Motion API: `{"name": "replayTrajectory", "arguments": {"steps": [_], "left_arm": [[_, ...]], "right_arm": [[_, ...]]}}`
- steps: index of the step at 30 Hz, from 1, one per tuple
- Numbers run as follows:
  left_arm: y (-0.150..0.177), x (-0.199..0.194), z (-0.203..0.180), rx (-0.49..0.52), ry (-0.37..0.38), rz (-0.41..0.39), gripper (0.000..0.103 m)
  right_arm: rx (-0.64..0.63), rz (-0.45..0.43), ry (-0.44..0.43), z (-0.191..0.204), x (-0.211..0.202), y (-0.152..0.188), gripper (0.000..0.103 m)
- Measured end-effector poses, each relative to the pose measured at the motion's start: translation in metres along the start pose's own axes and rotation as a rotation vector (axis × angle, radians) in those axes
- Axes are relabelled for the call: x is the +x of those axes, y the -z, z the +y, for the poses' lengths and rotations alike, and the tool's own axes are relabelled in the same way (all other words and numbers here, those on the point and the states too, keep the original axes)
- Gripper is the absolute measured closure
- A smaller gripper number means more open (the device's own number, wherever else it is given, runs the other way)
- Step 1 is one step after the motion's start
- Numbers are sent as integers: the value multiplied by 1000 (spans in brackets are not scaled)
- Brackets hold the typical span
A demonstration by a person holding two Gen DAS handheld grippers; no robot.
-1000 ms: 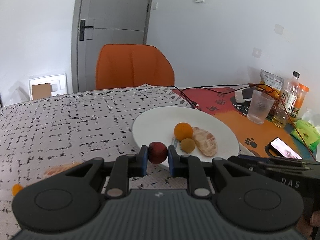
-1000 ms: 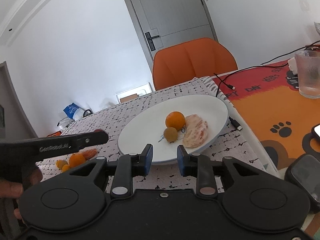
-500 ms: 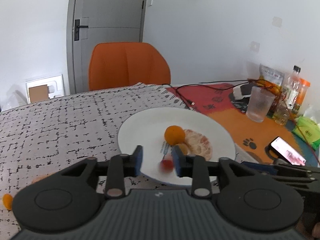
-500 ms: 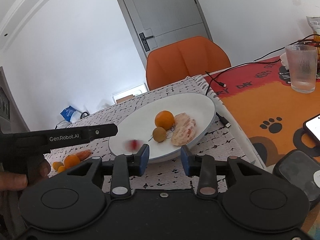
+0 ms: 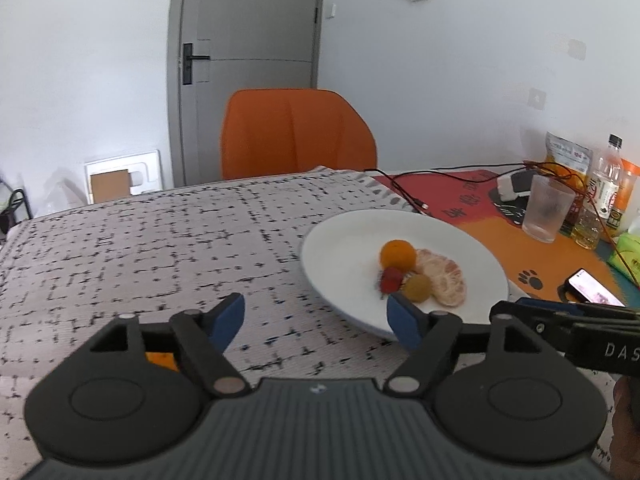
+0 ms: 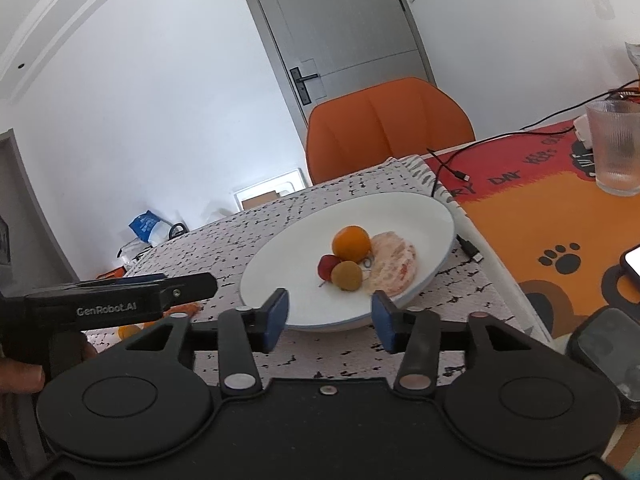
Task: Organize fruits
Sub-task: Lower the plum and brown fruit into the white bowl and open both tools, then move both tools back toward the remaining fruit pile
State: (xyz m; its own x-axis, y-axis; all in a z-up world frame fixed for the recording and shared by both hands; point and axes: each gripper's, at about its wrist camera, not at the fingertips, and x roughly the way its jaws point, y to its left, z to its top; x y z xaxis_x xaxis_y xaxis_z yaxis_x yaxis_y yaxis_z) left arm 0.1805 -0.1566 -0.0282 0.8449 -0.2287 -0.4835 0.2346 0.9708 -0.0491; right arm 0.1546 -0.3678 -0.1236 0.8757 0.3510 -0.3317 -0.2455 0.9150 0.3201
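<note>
Now, going L to R. Far L on the counter (image 5: 160, 240), w/ its speckled black-and-white cloth, a bit of orange fruit (image 5: 160, 361) shows just behind the left tool (image 5: 316, 314); from the right wrist view the same loose orange pieces (image 6: 132, 330) lie near the L edge, partly hidden, so I can't tell how many. The left tool's jaws have just been opening and stand wide apart, nothing betw. them; its R blue pad overlaps the near rim of the white plate (image 5: 344, 240) in the view, contact unclear. A hand (image 6: 20, 376) grips that tool's handle at the L edge of the right wrist view.

Centre-R: the plate sits on the cloth, close to the cloth's R edge. On it, four fruits bunched together: a small red fruit (image 6: 328, 267) at L, touching a whole orange (image 6: 351, 242) behind it and a small brownish-yellow round fruit (image 6: 347, 275) beside it; a peeled citrus half (image 6: 394, 268) lies at R of the group.

The right tool (image 6: 328, 320) sits low before the plate's near rim, jaws have just been opening, partly apart, empty.

Further R: a black cable (image 6: 464, 174) by the plate, an orange-and-red mat (image 6: 540, 220) w/ paw prints, a ribbed glass (image 6: 616, 148), a phone (image 5: 592, 292), bottles (image 5: 604, 188) at the far R.
</note>
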Motion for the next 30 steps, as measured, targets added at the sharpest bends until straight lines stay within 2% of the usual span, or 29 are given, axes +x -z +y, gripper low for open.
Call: {"name": "replayTrajectory", "arguments": {"steps": [4,10,13,14,16,22,26,30], "left_arm": [[3,-11,13,-16,-25,-23,14],[8,-23,30,-31,-64,-28,11],[10,-29,37,-38,-75,-29,9],[11,-31,39,-42,-79,-29,9],[14,-35,44,-47,-82,-22,8],[22,-49,61,-81,-72,-22,6],[24,-59,71,-97,-155,-47,1],[25,-65,87,-152,-155,-43,0]], "right_arm": [[-10,3,-1,8,2,-1,47],[-27,10,-9,20,7,0,33],[-35,6,-27,28,8,1,17],[-42,0,-31,32,8,1,7],[-61,-17,-38,39,7,1,1],[-62,-3,-76,51,14,2,0],[-68,5,-77,58,18,4,0],[-72,14,-79,63,21,5,0]]}}
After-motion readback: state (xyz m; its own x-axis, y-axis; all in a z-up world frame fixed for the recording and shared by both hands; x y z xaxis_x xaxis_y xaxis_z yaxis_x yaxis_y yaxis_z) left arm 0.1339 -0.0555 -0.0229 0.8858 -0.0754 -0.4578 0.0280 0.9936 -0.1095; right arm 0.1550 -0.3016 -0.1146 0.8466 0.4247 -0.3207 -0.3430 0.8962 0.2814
